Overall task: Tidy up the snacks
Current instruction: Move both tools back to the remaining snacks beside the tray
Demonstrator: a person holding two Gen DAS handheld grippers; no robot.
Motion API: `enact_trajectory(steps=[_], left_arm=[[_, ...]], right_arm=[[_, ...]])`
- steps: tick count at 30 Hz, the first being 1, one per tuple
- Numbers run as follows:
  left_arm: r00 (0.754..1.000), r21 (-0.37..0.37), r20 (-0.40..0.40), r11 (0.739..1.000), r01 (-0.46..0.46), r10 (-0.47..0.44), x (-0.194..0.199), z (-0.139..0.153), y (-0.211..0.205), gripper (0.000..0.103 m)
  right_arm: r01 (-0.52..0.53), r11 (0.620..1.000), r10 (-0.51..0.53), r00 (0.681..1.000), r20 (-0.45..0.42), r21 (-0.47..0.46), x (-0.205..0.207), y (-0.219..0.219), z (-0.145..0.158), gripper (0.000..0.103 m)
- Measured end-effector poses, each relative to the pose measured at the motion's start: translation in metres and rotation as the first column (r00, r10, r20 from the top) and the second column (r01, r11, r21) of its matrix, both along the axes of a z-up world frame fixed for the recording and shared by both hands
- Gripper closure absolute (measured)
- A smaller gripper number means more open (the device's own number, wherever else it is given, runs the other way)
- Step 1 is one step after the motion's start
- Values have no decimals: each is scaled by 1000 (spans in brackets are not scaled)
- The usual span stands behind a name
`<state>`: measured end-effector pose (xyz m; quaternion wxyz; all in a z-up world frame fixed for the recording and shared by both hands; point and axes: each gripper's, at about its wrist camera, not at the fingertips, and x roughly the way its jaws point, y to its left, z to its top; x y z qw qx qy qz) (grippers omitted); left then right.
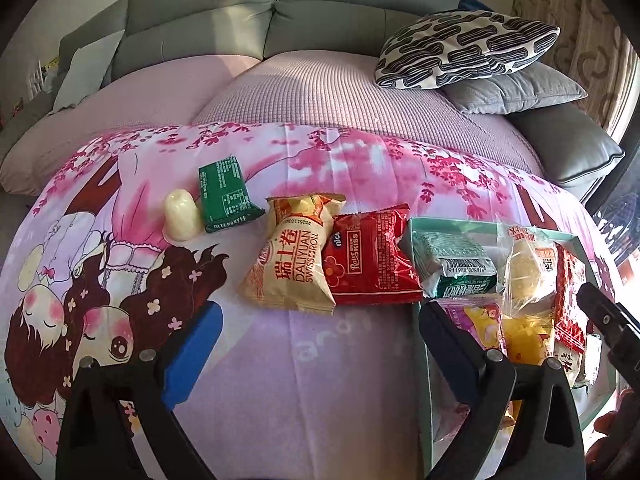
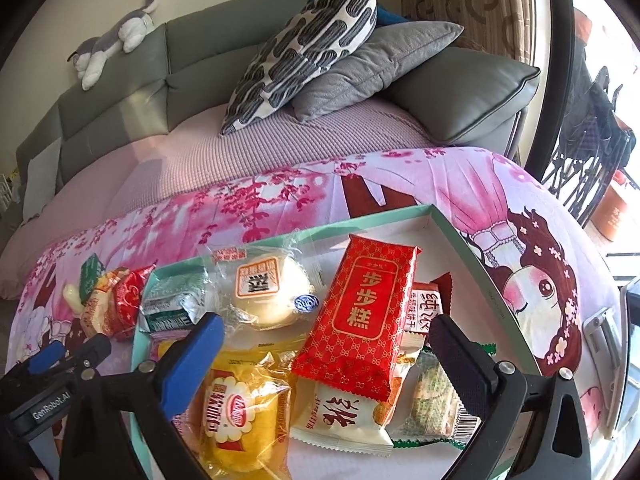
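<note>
Snack packets (image 2: pixel 362 312) in tray (image 2: pixel 472 246)

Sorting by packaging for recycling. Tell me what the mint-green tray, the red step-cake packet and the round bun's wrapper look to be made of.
Mint-green tray: looks like cardboard, matte, with thin, crisply folded walls and a white inside.
Red step-cake packet: probably plastic film, glossy, printed, with a crimped end seam.
Round bun's wrapper: clear plastic film, shiny and crinkled; the pale bun shows through.

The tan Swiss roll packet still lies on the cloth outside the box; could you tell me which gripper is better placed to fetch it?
Left, probably. The left gripper stands open right before the tan Swiss roll packet; the right gripper hangs over the box.
</note>
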<state>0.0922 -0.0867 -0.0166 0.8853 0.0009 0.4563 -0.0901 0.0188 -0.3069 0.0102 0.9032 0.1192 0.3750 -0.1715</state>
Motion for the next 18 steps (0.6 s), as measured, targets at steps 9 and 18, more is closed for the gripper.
enact_trajectory(steps=[9,18], left_arm=[[996,24,37,996,-83,82,8,11,39,4],[970,73,48,968,-240,237,16,10,96,4]], right_arm=[[-72,997,71,997,42,20,4,23,10,0],[-179,983,177,983,41,50,16,58,7,0]])
